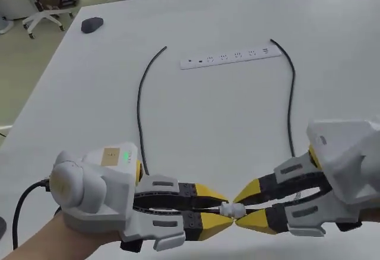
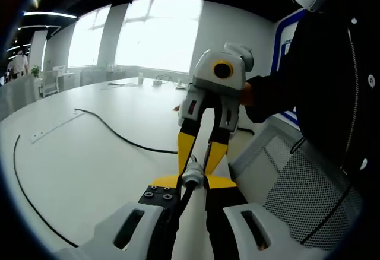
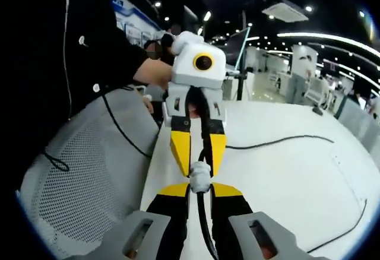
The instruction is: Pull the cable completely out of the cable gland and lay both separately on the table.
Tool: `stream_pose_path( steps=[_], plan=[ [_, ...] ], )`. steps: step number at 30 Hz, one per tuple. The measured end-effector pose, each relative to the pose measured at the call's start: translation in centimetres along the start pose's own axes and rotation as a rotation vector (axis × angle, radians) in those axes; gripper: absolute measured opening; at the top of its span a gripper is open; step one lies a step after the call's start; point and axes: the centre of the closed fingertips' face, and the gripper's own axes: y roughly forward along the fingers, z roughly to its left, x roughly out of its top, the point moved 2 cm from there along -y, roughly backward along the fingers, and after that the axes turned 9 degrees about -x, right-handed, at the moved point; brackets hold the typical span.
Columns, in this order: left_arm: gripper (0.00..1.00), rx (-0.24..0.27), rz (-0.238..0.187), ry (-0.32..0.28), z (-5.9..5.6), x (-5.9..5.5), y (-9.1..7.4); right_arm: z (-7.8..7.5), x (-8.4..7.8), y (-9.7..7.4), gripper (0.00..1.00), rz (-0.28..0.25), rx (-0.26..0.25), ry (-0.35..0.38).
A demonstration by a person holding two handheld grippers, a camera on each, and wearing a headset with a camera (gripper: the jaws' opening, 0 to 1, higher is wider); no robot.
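Cable gland, small and white, sits off the table at the near edge, caught between the yellow tips of both grippers, which meet nose to nose. Left gripper comes in from the left, held in a hand; right gripper comes in from the right. Both pairs of jaws are drawn nearly together and close on the gland from opposite ends. Cannot tell how much of each grip bears on the gland body and how much on the cable beside it. Black cable runs back between each gripper's jaws in both gripper views, so it is threaded through the gland. On the table, one stretch curves from a loose end at far centre-left down toward the left gripper. Another black stretch starts close to the right end of the white power strip and comes down toward the right gripper; whether that end joins the strip is unclear. Dark mouse lies far left on the table. Office chair stands beyond the far left corner.
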Motion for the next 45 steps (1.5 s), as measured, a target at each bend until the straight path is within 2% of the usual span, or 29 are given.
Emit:
stream_pose_path(
  steps=[8,11,13,16,20,23,24,28,32,34,39,41,43,45],
  plan=[
    [0.15,-0.003,0.017,0.017,-0.1,-0.3,0.1,-0.3,-1.3,-0.1,0.07,0.049,-0.001,0.055],
    [0.15,0.001,0.012,0.017,0.0,-0.3,-0.1,-0.2,-1.4,-0.3,0.00,0.051,0.007,0.067],
    [0.15,0.004,0.008,0.020,0.0,-0.2,-0.1,-0.3,-1.3,-0.3,0.00,0.048,-0.016,0.039],
    [0.15,0.008,0.007,0.024,0.1,-0.1,-0.2,-0.5,-1.3,-0.3,0.00,0.054,-0.025,0.034],
    [0.15,0.023,0.024,0.027,0.3,-0.4,-0.3,-0.8,-2.1,-0.6,0.00,0.083,-0.028,0.059],
    [0.15,0.040,0.045,0.045,0.6,-0.8,-0.6,-1.5,-3.8,-1.4,0.00,0.136,-0.056,0.041],
    [0.15,0.043,0.044,0.045,0.7,-0.8,-0.7,-1.7,-4.0,-1.5,0.00,0.143,-0.062,0.037],
    [0.15,0.056,0.042,0.041,0.9,-0.8,-1.2,-3.0,-6.7,-3.3,0.00,0.228,-0.116,0.034],
    [0.15,0.061,0.045,0.027,1.0,-1.0,-1.4,-4.2,-9.3,-5.4,0.00,0.297,-0.161,0.101],
    [0.15,0.068,0.045,0.014,1.1,-1.2,-1.6,-5.1,-10.7,-6.6,0.00,0.336,-0.208,0.121],
    [0.15,0.068,0.055,0.019,0.9,-1.4,-1.6,-5.8,-12.6,-8.8,0.00,0.376,-0.233,0.151],
    [0.15,0.067,0.062,0.019,0.9,-1.5,-1.5,-5.7,-13.6,-9.4,0.00,0.426,-0.231,0.158],
    [0.15,0.068,0.066,0.018,0.9,-1.5,-1.5,-5.8,-14.5,-10.0,0.00,0.473,-0.235,0.131],
    [0.15,0.064,0.066,0.011,0.8,-1.5,-1.5,-5.7,-15.2,-10.4,0.00,0.503,-0.237,0.131]
  ],
)
